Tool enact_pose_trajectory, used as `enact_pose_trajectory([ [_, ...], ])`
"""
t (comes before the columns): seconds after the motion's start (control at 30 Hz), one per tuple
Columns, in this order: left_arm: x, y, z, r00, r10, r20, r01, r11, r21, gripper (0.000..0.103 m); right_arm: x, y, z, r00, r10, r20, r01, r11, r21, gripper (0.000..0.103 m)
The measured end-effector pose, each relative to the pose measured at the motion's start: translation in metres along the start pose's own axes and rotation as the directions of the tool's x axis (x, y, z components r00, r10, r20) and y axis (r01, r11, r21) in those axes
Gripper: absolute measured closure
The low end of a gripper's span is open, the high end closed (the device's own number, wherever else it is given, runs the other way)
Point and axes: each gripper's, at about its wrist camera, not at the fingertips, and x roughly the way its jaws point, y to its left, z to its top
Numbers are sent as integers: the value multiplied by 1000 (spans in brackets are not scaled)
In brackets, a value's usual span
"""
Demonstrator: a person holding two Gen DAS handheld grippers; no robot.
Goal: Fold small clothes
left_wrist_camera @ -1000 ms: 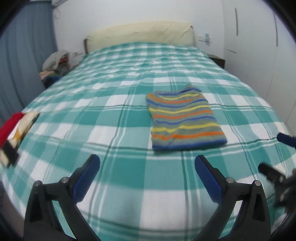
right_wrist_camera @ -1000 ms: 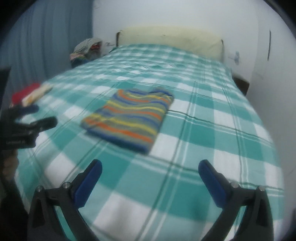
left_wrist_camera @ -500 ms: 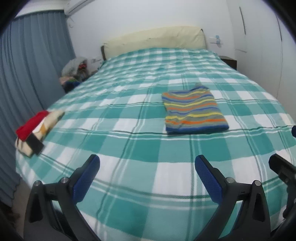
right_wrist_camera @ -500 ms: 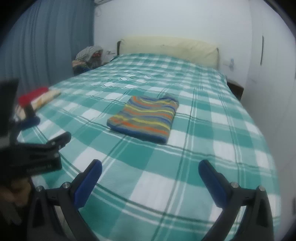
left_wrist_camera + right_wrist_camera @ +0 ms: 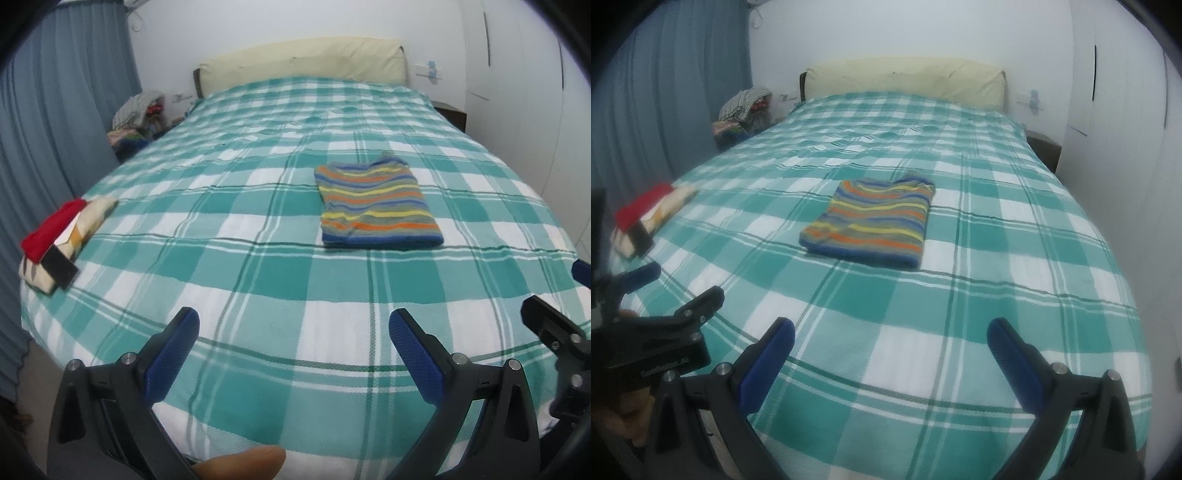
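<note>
Striped multicoloured folded knit garment (image 5: pixel 378 206) lies mid-frame; only the left view shows a fingertip (image 5: pixel 240 463). Both grippers (image 5: pixel 293 347) (image 5: pixel 890 354) gape wide, empty.

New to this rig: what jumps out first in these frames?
The striped garment, folded into a neat rectangle, lies mid-bed on the green-and-white checked bedspread, slightly right of centre in the left wrist view. At the bed's left edge sits a small stack of folded clothes, red piece on top. Both tools, left tool and right tool, are open over the near end of the bed, holding nothing.
</note>
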Motion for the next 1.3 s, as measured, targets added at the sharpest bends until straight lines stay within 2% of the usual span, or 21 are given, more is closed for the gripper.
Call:
enact_pose_trajectory([
  [0.2, -6, 6, 7, 998, -61, -19, 61, 998, -17, 0, -5, 4, 9, 999, -38, -11, 38, 999, 8, 0],
  [0.5, -18, 9, 16, 998, -58, -3, 58, 998, -28, 0, -16, 8, 18, 998, -53, 15, 53, 999, 4, 0],
  [1.1, -24, 5, 19, 998, -68, -1, 68, 997, -32, 0, -18, -1, 17, 999, -41, -16, 41, 998, 56, 0],
  [1.3, -24, 4, 20, 998, -67, 0, 67, 997, -31, 0, -20, -2, 19, 997, -76, 3, 76, 996, 49, 0],
])
